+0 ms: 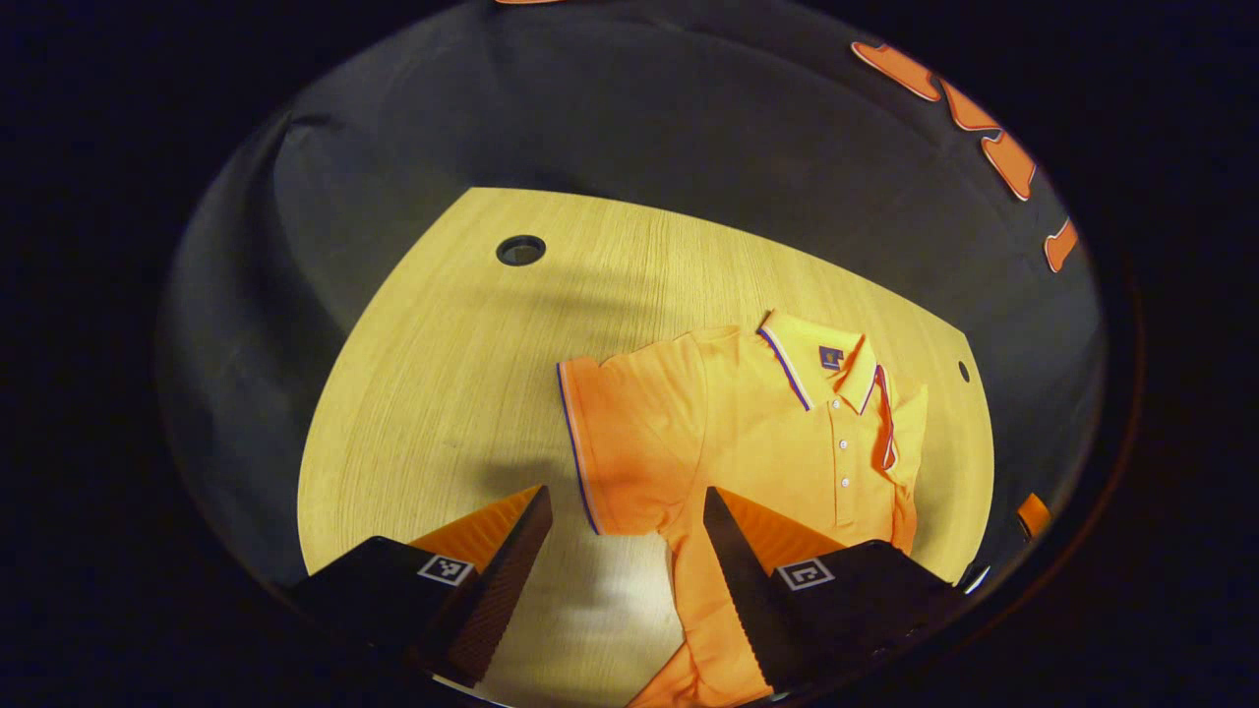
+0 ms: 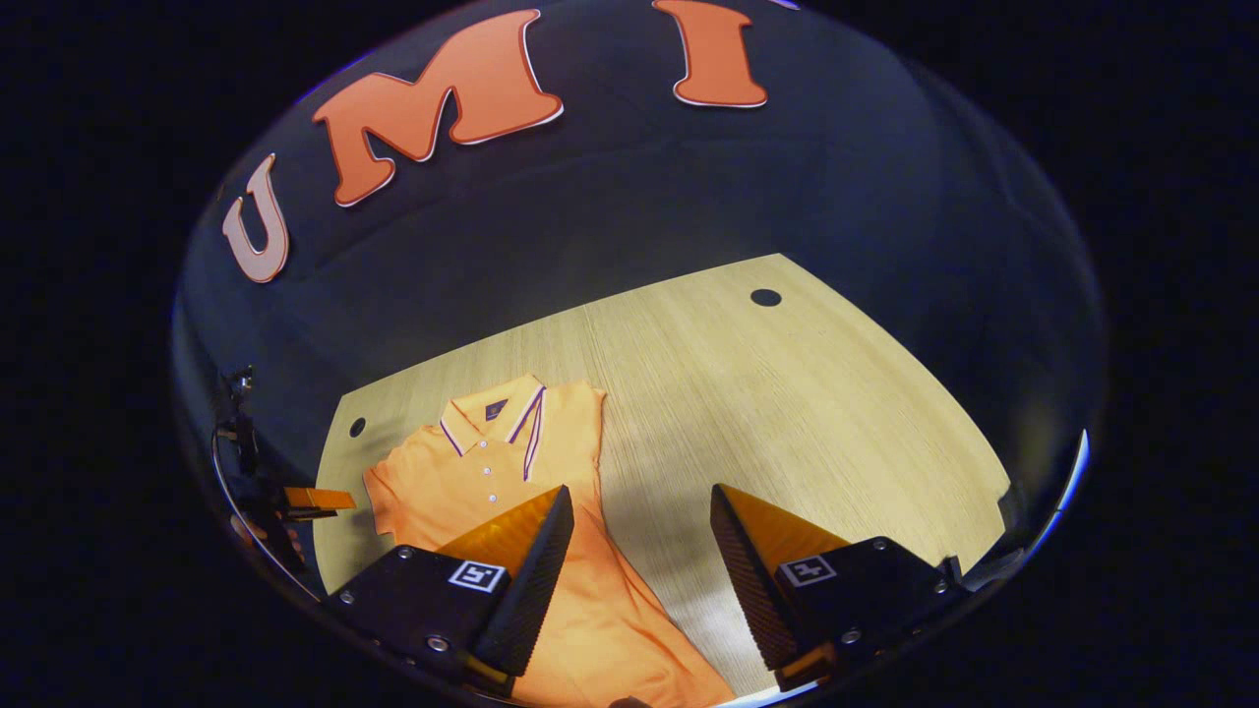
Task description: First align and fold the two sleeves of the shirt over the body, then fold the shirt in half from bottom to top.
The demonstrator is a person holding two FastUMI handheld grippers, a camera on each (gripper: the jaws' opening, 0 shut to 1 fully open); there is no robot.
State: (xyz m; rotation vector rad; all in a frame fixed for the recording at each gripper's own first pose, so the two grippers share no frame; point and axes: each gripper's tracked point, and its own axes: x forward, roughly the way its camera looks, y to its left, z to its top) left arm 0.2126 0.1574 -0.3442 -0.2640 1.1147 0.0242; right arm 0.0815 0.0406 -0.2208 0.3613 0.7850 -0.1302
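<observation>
shirt [image 1: 777, 433] was seen lying flat on the wooden table [image 1: 443, 374], collar away from the cameras, one sleeve folded over the body | left gripper [image 1: 629, 551] was held above the other sleeve, jaws wide, nothing gripped | right gripper [image 2: 639, 551] was held over the shirt's edge, jaws wide, nothing gripped
</observation>
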